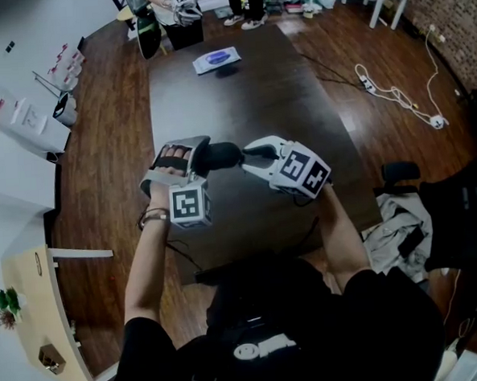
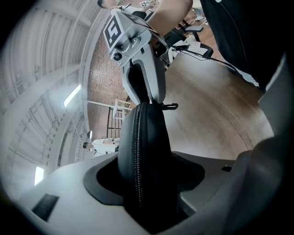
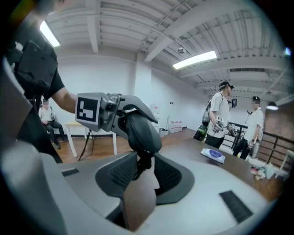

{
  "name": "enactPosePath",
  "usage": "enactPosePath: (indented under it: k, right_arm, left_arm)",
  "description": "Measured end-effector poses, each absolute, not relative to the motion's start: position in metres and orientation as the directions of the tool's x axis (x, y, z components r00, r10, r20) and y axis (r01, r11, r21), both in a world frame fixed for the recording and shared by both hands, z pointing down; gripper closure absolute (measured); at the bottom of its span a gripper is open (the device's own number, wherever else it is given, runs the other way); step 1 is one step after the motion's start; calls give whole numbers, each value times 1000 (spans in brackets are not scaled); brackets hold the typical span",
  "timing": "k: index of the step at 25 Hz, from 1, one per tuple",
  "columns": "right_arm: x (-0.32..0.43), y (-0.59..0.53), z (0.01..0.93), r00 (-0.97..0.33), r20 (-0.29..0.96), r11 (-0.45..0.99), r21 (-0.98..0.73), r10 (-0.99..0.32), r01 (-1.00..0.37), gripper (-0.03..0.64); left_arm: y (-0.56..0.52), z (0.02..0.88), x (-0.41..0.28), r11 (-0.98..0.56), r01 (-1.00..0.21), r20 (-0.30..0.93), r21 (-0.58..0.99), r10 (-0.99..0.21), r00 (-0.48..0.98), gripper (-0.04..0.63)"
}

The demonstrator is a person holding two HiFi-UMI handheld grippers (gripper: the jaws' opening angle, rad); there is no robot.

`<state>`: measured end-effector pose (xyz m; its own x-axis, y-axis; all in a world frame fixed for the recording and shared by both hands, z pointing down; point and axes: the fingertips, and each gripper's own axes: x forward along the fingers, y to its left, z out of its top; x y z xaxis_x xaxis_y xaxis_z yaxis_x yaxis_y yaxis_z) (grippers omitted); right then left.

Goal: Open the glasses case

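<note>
Unzipping the glasses case (image 1: 220,155) | left tongs (image 1: 198,157) clamp it wide, above the worktop (image 1: 248,88) | right tongs (image 1: 252,157) part-open around the zip pull (image 3: 143,161), pads not pressing | advice: pinch pull squarely, draw along the zip, hold the case steady.

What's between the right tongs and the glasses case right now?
Just the zipper pull: in the right gripper view it hangs off the end of the glasses case, between the right tongs. Whether they pinch it is unclear.
</note>
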<state>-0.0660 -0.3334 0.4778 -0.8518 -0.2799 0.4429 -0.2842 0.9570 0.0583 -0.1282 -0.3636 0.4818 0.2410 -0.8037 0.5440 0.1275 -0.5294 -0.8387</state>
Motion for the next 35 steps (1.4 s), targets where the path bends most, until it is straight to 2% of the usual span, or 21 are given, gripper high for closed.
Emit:
enactPosePath:
  k: [3,7,20,24,27,35]
  right_arm:
    - [-66,-334,482,-821,498,960,121,-279,-253,526]
    - [-66,-325,486,-817,531,974,105,-225,-200,586]
    - [-68,-316,496,-814,573,994,20,-101,-110,608]
    - [-64,-321,506,-794,596,991,20,-116,-130,607]
    - [-62,-324,504,-815,568,990,-6,-111,-139,607]
    - [-62,-321,470,-945,323,977,-175,-58,-119,606]
  left_arm:
    - [-364,484,-127,-529,146,548,-836,-801,241,311]
    - [-361,494,-132,-549,190,581,-814,-783,224,311]
    - [-346,507,-132,-629,199,659,-752,-701,273,316]
    - [-341,506,-129,-647,124,643,-752,-680,353,318]
    - [-337,496,-120,-678,57,636,-733,-653,413,318]
    - [-328,464,-103,-746,-166,542,-645,-601,587,318]
